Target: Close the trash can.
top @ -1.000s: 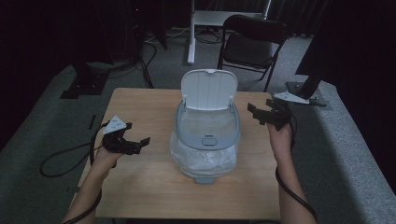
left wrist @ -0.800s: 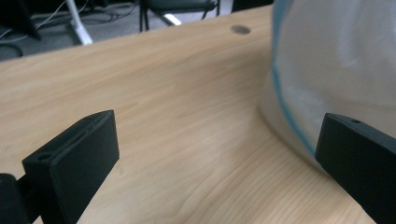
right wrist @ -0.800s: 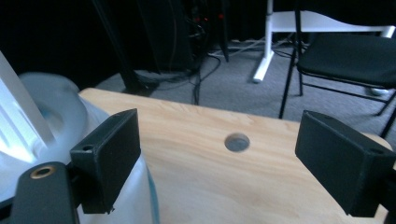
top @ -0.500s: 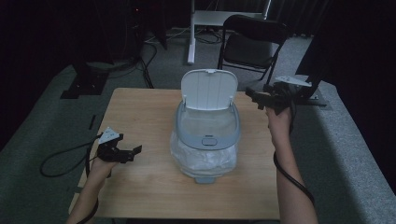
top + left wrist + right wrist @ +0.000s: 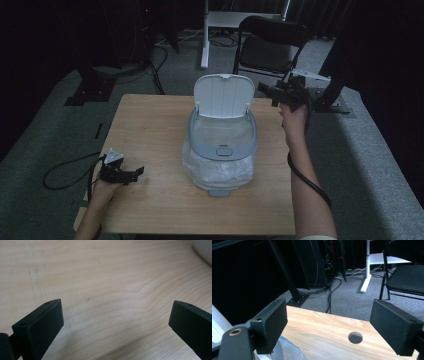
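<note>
Item: lidded bin, grey-blue, clear liner bag, centre of wooden table. Hinged lid upright, open.

Right gripper: jaws spread, empty. Over last second risen from table's right edge toward lid's upper right corner; now just beside it, not touching.

Left gripper: jaws spread, empty. Withdrawn toward near left corner, low over bare wood, well apart from bin.

Reading: right hand likely lining up to push lid shut; left standing by.
</note>
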Demonstrator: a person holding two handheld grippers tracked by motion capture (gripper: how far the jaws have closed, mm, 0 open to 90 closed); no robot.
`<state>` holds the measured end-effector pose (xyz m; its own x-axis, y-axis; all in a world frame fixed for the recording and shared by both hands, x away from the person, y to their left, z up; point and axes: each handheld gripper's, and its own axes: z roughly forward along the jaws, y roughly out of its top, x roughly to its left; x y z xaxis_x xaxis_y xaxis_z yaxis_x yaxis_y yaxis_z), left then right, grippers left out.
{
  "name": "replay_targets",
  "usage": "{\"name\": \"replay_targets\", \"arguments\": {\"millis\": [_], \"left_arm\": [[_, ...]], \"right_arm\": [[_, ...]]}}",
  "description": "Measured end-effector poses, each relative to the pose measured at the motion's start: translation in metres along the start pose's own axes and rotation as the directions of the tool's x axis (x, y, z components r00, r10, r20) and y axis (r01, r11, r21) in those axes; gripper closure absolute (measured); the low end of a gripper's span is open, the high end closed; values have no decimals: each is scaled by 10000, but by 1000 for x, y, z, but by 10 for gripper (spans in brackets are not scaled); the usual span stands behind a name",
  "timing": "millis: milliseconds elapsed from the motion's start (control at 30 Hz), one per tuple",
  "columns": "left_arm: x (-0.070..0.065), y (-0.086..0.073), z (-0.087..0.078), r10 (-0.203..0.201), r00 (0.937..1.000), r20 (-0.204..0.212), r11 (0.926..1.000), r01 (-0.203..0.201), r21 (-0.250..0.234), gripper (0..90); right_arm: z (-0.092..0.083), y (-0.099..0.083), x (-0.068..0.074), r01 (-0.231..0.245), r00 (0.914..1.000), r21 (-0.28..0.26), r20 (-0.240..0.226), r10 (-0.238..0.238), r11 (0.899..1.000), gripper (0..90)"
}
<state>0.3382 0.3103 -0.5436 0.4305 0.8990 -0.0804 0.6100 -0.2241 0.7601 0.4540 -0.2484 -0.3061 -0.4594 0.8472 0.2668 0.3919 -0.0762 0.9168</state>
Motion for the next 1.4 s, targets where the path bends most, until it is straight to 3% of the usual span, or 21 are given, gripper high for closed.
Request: {"name": "replay_targets", "arguments": {"millis": [167, 267, 467, 600, 733, 800, 867, 933, 1000, 1067, 1133, 1400], "left_arm": [[2, -2, 1, -116, 9999, -55, 9998, 117, 145, 6], [3, -2, 4, -260, 9995, -173, 9980, 270, 580, 6], [-1, -1, 6, 104, 9988, -477, 9961, -61, 879, 6], [-5, -1, 8, 489, 9962, -719, 9933, -410, 1081, 6], [-7, -1, 9, 557, 9949, -841, 9922, -458, 1156, 6], [-7, -1, 8, 557, 9949, -840, 9923, -458, 1154, 6], [-7, -1, 8, 569, 9950, -823, 9922, -472, 1151, 6], [-7, -1, 8, 556, 9951, -818, 9922, -459, 1157, 6], [-8, -2, 8, 539, 9949, -858, 9924, -438, 1150, 6], [-8, -2, 8, 498, 9946, -906, 9927, -393, 1139, 6], [-9, -2, 7, 472, 9945, -932, 9930, -366, 1122, 6], [-9, -2, 7, 433, 9942, -985, 9932, -321, 1117, 6]], "right_arm": [[4, 10, 3, -204, 9992, -66, -355, 202, 9998, 138], [6, 16, 9, -186, 9974, -27, -700, 184, 9998, 138], [7, 25, 26, 292, 9918, 67, -1246, -282, 9995, 158], [1, 25, 31, 346, 9841, 69, -1747, -329, 9994, 158], [-6, 17, 41, 530, 9665, 6, -2516, -511, 9986, 157], [-9, 10, 50, 876, 9562, 85, -2810, -817, 9961, 144], [-13, 2, 59, 999, 9395, 153, -3308, -892, 9949, 149], [-18, -7, 67, 1482, 9296, 233, -3444, -1312, 9887, 149], [-22, -15, 75, 1684, 9335, 144, -3233, -1548, 9856, 149], [-24, -22, 81, 1905, 9321, 226, -3180, -1736, 9814, 149], [-26, -29, 85, 2148, 9223, 393, -3369, -1895, 9759, 149], [-26, -53, 101, 2638, 9046, 816, -3668, -2171, 9611, 142]]}}
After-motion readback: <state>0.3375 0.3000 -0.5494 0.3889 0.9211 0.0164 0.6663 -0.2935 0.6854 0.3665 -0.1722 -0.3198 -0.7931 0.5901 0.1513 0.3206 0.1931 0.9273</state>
